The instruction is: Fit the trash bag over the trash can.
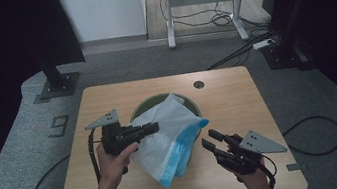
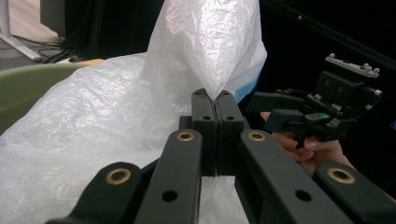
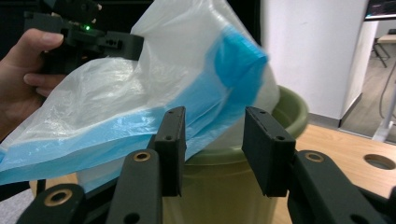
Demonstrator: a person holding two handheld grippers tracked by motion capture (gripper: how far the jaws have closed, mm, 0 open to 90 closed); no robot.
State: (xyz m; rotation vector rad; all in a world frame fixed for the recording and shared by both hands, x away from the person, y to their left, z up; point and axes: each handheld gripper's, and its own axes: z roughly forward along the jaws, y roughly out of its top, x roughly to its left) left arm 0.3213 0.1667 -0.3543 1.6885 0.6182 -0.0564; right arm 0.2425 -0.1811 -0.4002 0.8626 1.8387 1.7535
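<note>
Two claws: left claw (image 2: 215, 100) clamped on plastic bag (image 1: 170, 134), right claw (image 3: 214, 140) apart, bin (image 3: 289, 109) mostly hidden.

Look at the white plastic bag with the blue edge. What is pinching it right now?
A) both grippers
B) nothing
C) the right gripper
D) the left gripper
D: the left gripper has its jaws shut on a fold of the plastic bag, while the right gripper stands open beside the blue edge.
</note>
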